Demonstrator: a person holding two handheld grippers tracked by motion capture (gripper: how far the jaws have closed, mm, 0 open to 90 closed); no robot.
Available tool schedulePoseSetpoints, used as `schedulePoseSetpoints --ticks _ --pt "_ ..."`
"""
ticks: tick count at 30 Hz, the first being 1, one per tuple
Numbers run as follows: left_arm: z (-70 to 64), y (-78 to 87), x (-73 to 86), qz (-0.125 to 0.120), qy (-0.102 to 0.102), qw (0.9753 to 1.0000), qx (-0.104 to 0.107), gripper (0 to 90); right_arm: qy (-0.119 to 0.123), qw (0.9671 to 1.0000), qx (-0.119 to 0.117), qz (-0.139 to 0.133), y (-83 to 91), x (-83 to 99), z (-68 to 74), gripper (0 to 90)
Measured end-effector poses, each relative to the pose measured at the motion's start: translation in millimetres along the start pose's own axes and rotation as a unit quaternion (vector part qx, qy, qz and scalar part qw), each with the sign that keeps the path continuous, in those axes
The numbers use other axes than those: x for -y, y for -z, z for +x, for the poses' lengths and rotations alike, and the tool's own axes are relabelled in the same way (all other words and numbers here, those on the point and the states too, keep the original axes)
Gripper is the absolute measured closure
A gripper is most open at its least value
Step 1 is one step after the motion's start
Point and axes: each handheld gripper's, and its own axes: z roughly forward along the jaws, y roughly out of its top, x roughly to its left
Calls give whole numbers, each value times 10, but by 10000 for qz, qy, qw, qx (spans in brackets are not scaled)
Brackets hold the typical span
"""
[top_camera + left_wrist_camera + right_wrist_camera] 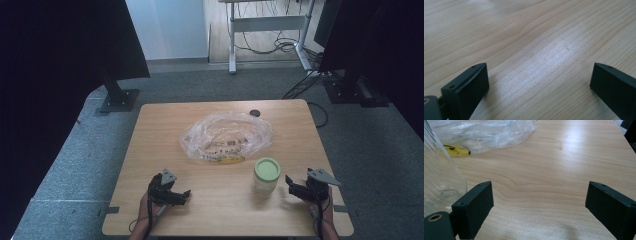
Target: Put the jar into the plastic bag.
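The right gripper [296, 189] rests low at the near edge of the table [165, 125] with its jaws spread wide and nothing between them, and the jar [265, 175] stands just off its left jaw, close but apart. In the right gripper view the clear ribbed wall of the jar [439, 175] rises just outside and beyond the left jaw, not within the gap, so a short sideways shift towards that jaw looks like what would bring the glass between the jaws. The jar is upright, its long axis vertical, its pale green lid [267, 168] facing straight up; being round, it points no particular way across the table, and the jaws would likely meet its side wall below the lid. The left gripper [181, 196] also lies released, its jaws well apart over bare wood, and it sits well to the other side of the jar, so the right hand is clearly the nearer one. Beyond the jar, farther from both grippers, lies a crumpled clear plastic bag [227, 135] with something yellow [456, 150] at its near edge; what it holds cannot be made out.
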Motion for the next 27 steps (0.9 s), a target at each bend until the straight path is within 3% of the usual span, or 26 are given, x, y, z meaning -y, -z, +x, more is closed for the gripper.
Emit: schedulePoseSetpoints --ticks 22,27 --pt "2 0 -1 6 7 10000 5 17 -8 10000 40 -58 9 2 -5 66" --pt "5 -2 -2 10 15 10000 13 16 -111 9998 49 -140 26 8 -24 65"
